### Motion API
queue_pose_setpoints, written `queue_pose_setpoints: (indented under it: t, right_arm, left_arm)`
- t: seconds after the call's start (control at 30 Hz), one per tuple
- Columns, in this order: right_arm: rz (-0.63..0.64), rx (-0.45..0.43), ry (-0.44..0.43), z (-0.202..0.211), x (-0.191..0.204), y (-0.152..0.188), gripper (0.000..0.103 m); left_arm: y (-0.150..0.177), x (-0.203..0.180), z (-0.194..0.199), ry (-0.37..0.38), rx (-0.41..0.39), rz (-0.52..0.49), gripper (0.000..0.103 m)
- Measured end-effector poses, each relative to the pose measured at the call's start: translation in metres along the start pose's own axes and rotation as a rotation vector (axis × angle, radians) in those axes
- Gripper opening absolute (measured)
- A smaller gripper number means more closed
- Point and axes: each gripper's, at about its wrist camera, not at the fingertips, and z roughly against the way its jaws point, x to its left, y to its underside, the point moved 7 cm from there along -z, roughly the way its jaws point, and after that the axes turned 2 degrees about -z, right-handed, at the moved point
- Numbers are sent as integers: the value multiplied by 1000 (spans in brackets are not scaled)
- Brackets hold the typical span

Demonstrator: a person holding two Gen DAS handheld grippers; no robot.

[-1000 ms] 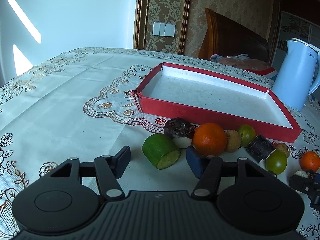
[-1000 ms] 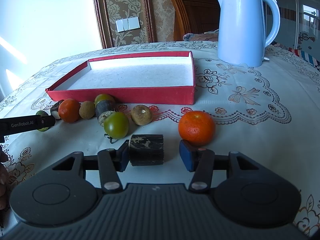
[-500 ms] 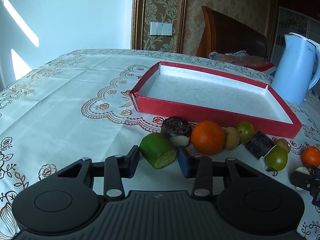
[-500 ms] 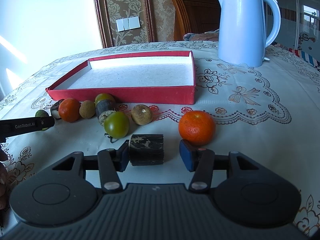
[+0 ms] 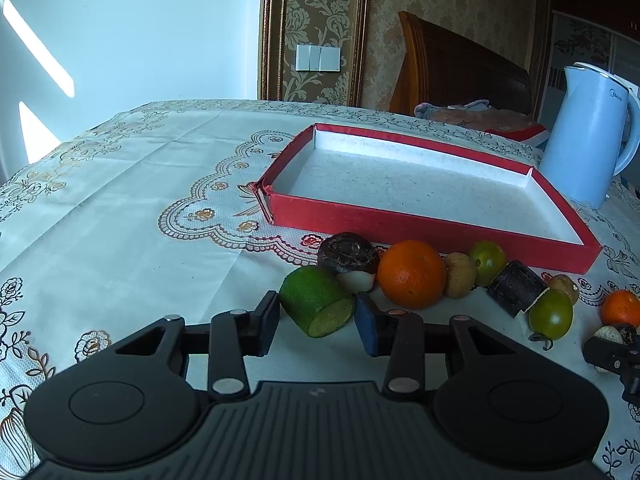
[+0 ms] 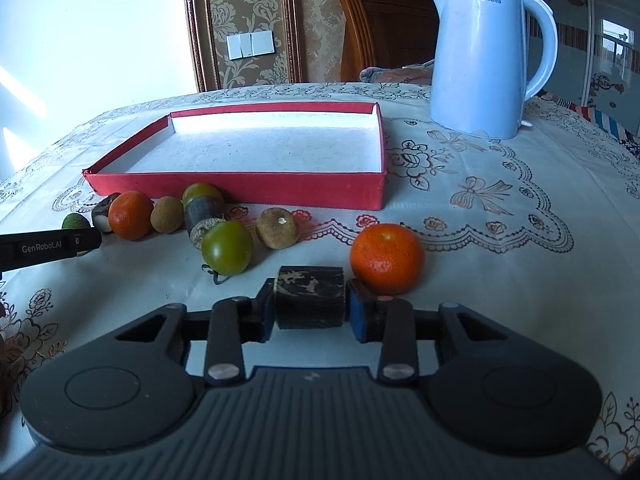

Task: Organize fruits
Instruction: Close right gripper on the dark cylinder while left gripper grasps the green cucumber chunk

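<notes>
My left gripper is shut on a green cut fruit piece lying on the tablecloth, a pad against each side. My right gripper has a dark cylinder piece between its jaws, which are closing, and both pads touch it. A red tray with a bare white floor sits beyond the fruit. In front of it lie an orange, a dark round fruit, a brown fruit, green tomatoes and a tangerine.
A light blue kettle stands right of the tray. A wooden chair with cloth on it stands behind the table. The left gripper's finger shows at the left edge of the right wrist view. Patterned tablecloth stretches to the left.
The left jaws narrowed from wide apart onto the green piece. The right jaws closed the gap on the dark cylinder. Neither hand shifted.
</notes>
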Motion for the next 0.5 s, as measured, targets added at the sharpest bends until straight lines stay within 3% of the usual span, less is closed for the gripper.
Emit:
queue_pose_setpoints:
  t: [0.5]
  right_arm:
    - [-1, -24, -6, 3, 0, -1, 32]
  left_arm:
    - [-2, -2, 7, -40, -28, -19, 40]
